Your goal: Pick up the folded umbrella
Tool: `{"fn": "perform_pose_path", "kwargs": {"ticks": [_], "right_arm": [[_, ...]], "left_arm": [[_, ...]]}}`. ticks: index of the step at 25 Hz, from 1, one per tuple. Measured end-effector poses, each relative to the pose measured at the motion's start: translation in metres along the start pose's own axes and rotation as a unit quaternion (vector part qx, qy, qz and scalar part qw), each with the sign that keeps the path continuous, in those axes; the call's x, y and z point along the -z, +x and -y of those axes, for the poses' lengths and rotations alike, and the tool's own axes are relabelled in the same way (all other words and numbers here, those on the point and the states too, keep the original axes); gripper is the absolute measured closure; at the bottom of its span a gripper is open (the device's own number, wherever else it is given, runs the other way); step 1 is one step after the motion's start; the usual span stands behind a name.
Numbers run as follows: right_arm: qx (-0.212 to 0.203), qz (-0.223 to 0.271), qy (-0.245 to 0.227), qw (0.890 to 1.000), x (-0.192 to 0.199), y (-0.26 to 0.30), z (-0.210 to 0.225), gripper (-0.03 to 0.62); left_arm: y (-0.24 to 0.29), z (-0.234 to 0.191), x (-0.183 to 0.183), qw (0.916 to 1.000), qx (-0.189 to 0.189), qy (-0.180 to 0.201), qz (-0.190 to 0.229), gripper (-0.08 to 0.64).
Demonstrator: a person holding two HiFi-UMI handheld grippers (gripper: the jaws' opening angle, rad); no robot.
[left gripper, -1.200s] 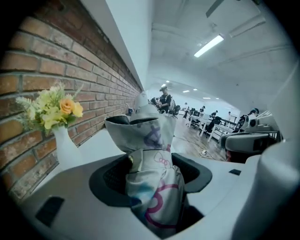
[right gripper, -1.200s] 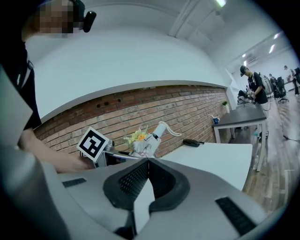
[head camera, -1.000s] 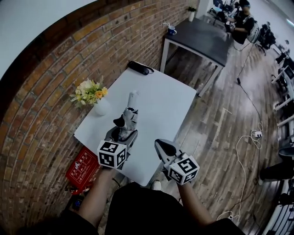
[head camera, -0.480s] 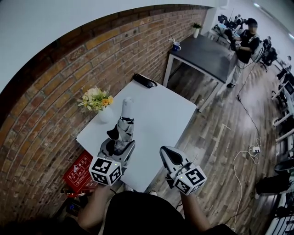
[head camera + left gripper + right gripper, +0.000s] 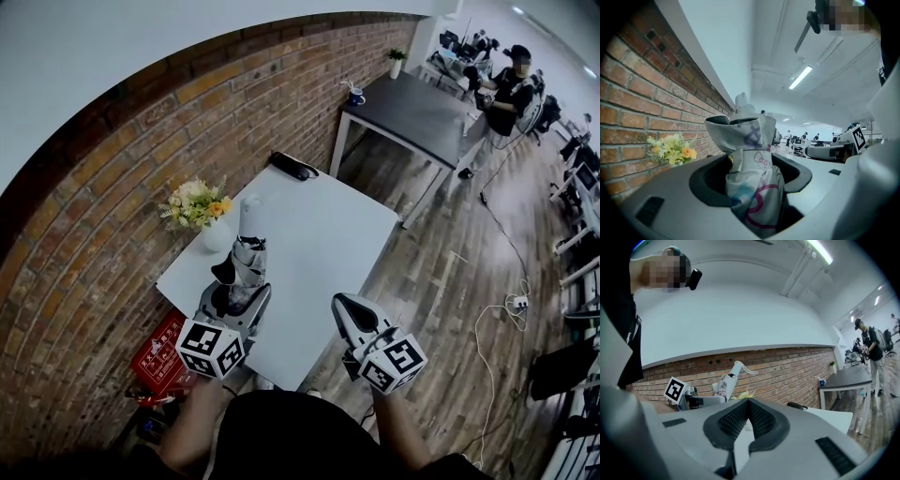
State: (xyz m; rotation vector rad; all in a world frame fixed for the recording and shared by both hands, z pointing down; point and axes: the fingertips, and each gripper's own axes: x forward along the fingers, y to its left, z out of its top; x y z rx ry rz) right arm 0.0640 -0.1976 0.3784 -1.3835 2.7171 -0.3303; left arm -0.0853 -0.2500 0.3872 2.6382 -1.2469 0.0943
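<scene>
The folded umbrella [image 5: 247, 242] is pale grey fabric with pink and blue print and a white handle end pointing up and away. My left gripper [image 5: 238, 287] is shut on its lower body and holds it above the white table [image 5: 328, 234]. In the left gripper view the umbrella [image 5: 752, 187] stands between the two dark pads [image 5: 793, 174], filling the gap. My right gripper [image 5: 343, 304] hovers to the right over the table's near edge, jaws shut with nothing in them [image 5: 748, 403]. From the right gripper view the umbrella [image 5: 725, 383] slants up to the right.
A vase of flowers [image 5: 202, 211] stands at the table's left edge by the brick wall. A black case [image 5: 292, 166] lies at the far corner. Beyond is a dark table [image 5: 412, 98] with a mug [image 5: 360, 95]. A red box [image 5: 161, 349] and cables [image 5: 497, 319] lie on the floor. A person [image 5: 506, 84] stands far right.
The left gripper has risen with the umbrella in it, carrying it higher above the table. The right gripper has risen too, still shut.
</scene>
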Motion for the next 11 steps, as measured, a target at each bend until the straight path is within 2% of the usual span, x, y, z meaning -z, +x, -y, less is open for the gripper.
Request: {"fn": "perform_pose_path", "kwargs": {"ticks": [11], "right_arm": [[-0.001, -0.005, -0.006, 1.000, 0.0069, 0.0044, -0.0071, 0.572]], "left_arm": [[0.0066, 0.0023, 0.0055, 0.9999, 0.010, 0.006, -0.006, 0.282]]}}
